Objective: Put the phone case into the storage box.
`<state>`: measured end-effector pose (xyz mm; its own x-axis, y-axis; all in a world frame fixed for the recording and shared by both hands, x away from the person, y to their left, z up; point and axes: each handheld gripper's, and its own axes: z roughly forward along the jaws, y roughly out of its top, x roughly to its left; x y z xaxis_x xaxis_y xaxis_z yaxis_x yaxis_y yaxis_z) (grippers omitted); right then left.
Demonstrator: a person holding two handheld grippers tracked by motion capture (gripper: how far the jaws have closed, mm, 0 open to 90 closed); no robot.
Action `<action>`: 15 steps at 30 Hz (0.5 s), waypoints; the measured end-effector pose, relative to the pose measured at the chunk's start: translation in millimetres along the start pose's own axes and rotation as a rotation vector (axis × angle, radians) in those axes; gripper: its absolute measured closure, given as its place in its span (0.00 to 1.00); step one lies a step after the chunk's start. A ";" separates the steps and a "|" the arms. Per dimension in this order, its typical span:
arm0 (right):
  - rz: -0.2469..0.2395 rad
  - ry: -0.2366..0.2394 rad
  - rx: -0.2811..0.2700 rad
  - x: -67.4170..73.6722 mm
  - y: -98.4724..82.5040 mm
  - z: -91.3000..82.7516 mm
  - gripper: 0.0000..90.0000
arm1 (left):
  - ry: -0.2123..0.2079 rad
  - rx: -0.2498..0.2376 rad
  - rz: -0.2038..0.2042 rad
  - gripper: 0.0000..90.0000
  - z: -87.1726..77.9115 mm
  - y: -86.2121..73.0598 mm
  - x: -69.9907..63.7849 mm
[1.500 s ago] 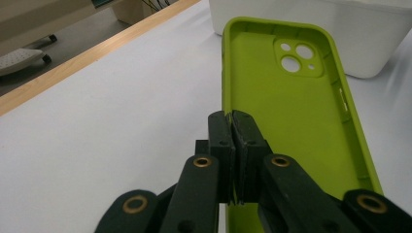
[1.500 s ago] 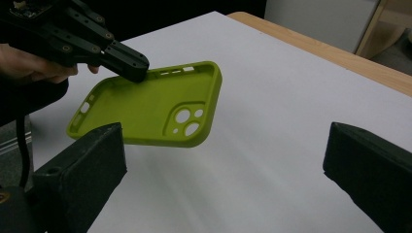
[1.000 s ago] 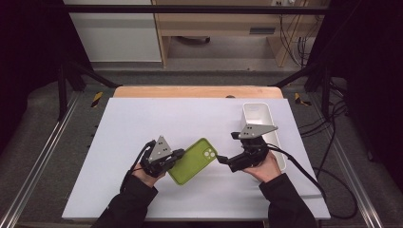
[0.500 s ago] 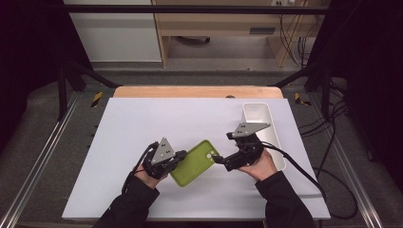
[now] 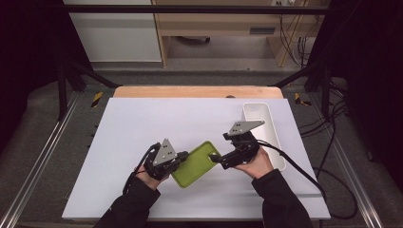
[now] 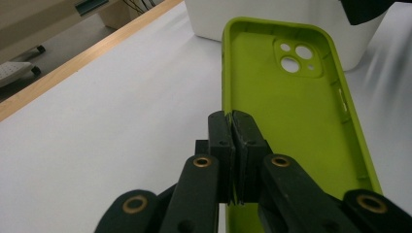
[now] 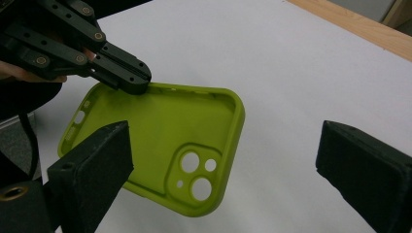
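Since a second ago, my right gripper (image 5: 215, 157) has slid from the right of the high view to the top corner of the lime-green phone case (image 5: 196, 164), its jaws narrowing a little on the way, while my left gripper (image 5: 179, 156) has kept its place. The left gripper's jaws are clenched on the case's thin side wall, the two black pads (image 6: 219, 141) pressed together over the rim in the left gripper view. The right gripper's jaws stand wide apart in the right gripper view, released and gripping nothing, with the case's camera-cutout corner (image 7: 194, 177) between and beyond the blocky, matt pads (image 7: 99, 160). The case sits low in the centre of the high view on the smooth white table (image 5: 142, 123), hollow side up, a soft-looking rounded rectangle with three round holes. A long white plastic tray (image 5: 268, 126) lies at the right, just beyond my right hand (image 5: 256, 164).
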<state>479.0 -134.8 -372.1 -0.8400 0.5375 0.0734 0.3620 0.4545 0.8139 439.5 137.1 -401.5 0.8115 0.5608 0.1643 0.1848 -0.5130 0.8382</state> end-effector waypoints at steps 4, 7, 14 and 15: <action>0.007 0.009 0.011 -0.3 1.2 0.8 0.10 | -0.005 0.000 0.004 0.97 0.4 0.6 -1.6; 0.012 0.014 0.022 -1.3 1.2 1.5 0.12 | -0.008 0.001 0.011 0.97 0.8 1.1 -3.1; 0.029 0.036 0.049 -2.6 1.0 4.1 0.18 | -0.014 -0.001 0.019 0.97 1.3 2.3 -6.1; 0.032 0.039 0.053 -2.9 1.0 4.5 0.19 | -0.016 -0.002 0.021 0.97 1.4 2.5 -6.5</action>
<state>483.6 -132.7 -374.1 -0.8423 0.5250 0.1223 0.4090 0.4746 0.7794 435.5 131.3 -401.3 0.8240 0.5394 0.1733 0.1670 -0.5235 0.8355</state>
